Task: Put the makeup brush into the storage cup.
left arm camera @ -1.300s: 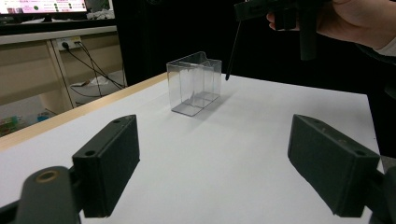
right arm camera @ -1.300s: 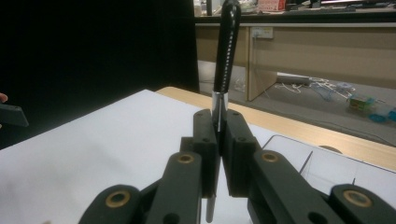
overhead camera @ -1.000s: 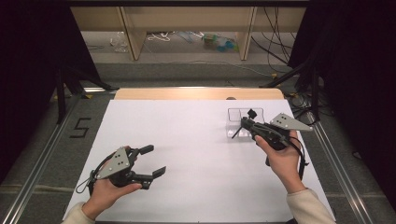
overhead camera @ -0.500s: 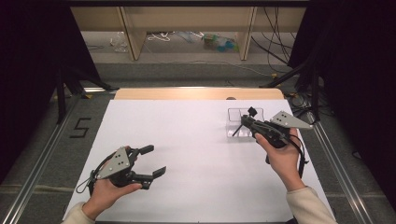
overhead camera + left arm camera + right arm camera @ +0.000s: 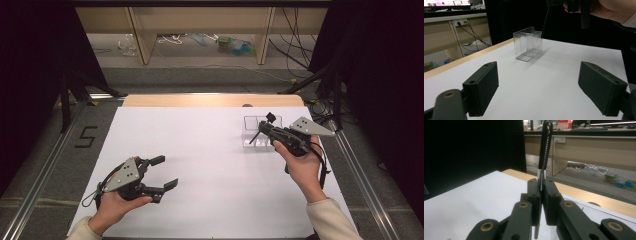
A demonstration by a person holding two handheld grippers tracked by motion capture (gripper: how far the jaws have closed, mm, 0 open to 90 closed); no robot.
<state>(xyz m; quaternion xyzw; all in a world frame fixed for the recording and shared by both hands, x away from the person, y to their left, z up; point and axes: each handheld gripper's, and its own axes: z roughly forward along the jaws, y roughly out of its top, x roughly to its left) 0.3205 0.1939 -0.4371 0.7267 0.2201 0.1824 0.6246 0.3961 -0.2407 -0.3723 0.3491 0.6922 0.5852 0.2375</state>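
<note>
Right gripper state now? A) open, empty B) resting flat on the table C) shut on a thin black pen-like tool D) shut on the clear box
C: in the right gripper view the right gripper has its jaws closed on a thin black pen-like tool that stands up between them, near the clear box.

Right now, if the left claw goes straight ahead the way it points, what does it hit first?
Probably the clear divided box: it stands ahead between the left claw's open jaws, with bare white table before it. Depth is unclear.
</note>
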